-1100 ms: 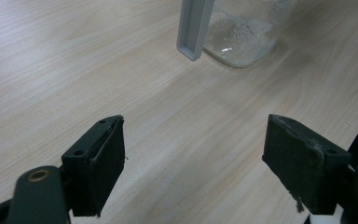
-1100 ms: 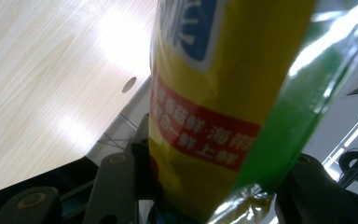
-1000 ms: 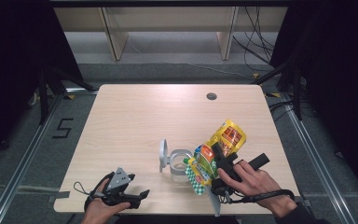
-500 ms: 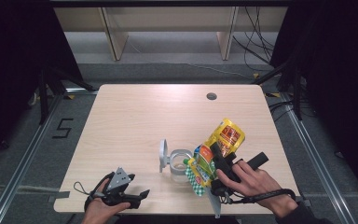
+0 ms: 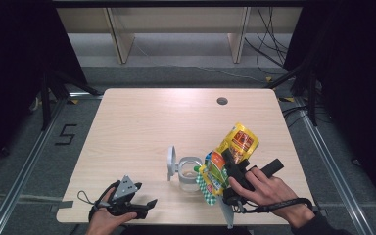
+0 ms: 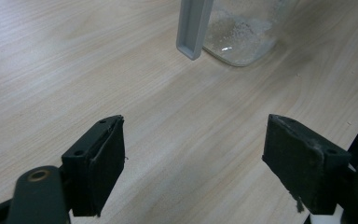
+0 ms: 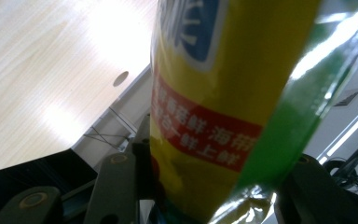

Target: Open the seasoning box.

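A yellow snack bag (image 5: 239, 141) with red and green print is tilted above the table's front right, and my right gripper (image 5: 226, 160) is shut on its middle. In the right gripper view the bag (image 7: 223, 93) stands between both jaws of that gripper (image 7: 209, 191). The bag's green lower end sits against the right side of a clear jar (image 5: 188, 172) whose grey lid (image 5: 171, 162) is swung open to the left. My left gripper (image 5: 148, 203) rests open at the front left edge. In its own view the left gripper (image 6: 196, 168) holds only bare wood, with the jar (image 6: 242, 32) ahead.
The light wooden table (image 5: 142, 127) has a round cable hole (image 5: 222, 101) at its back right. Wooden shelf legs and loose cables lie on the floor beyond the far edge. A floor marking "5" is to the left of the table.
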`<state>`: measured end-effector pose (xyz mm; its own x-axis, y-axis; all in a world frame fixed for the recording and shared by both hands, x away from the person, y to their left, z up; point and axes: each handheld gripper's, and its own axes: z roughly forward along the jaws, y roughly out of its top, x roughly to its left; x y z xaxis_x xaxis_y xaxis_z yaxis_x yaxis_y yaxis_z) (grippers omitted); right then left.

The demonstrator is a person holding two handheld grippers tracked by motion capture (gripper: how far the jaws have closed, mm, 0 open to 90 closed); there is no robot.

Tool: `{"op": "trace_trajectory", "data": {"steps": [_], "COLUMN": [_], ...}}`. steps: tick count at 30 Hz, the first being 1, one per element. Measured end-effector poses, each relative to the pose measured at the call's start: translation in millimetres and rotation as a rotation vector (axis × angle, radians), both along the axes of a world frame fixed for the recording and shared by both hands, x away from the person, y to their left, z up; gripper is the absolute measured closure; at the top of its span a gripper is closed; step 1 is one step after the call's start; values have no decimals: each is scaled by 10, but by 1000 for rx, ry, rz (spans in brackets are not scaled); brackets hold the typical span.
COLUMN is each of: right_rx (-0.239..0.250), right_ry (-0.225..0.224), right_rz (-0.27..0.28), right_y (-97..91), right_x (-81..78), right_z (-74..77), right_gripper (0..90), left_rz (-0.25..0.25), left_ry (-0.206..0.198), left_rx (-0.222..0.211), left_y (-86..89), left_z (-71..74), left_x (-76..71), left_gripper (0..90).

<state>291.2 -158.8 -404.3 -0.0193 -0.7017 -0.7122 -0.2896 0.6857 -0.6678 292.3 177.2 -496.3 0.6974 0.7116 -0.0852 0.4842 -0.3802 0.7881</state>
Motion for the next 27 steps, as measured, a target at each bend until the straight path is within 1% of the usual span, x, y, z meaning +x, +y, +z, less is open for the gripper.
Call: {"op": "trace_trajectory", "data": {"steps": [2,4,5,9,15,17,19,23,25,27], "right_rx": [1,-3,-4,-7,-12,-12,-18,-21,-65,-84], "right_ry": [-4,5,6,0,-3,-1,-3,-2,-17,-20], "right_rz": [1,2,3,13,8,19,12,26,34,35], "right_y": [6,1,0,3,-4,-10,0,6,20,24], "right_x": [-4,-5,-4,-8,-23,-25,-34,-30,-20,-16], "right_z": [3,-6,-9,-13,-14,-6,1,2,33,41], "right_gripper": [570,570,570,571,571,571,571,571,571,572], "left_rz": [1,1,1,2,3,3,3,3,1,4], "left_ry": [-1,0,0,-3,-4,-4,-4,-4,-2,-3], "left_rx": [-2,7,3,-5,2,1,1,0,-4,2], "left_y": [-2,2,1,-2,-2,-2,-3,-3,-2,-1], "left_z": [-3,2,2,-5,-6,-7,-6,-6,-5,-7], "left_x": [1,1,-1,1,2,2,2,2,1,4], "left_gripper": [201,201,201,201,201,201,201,201,201,201]}}
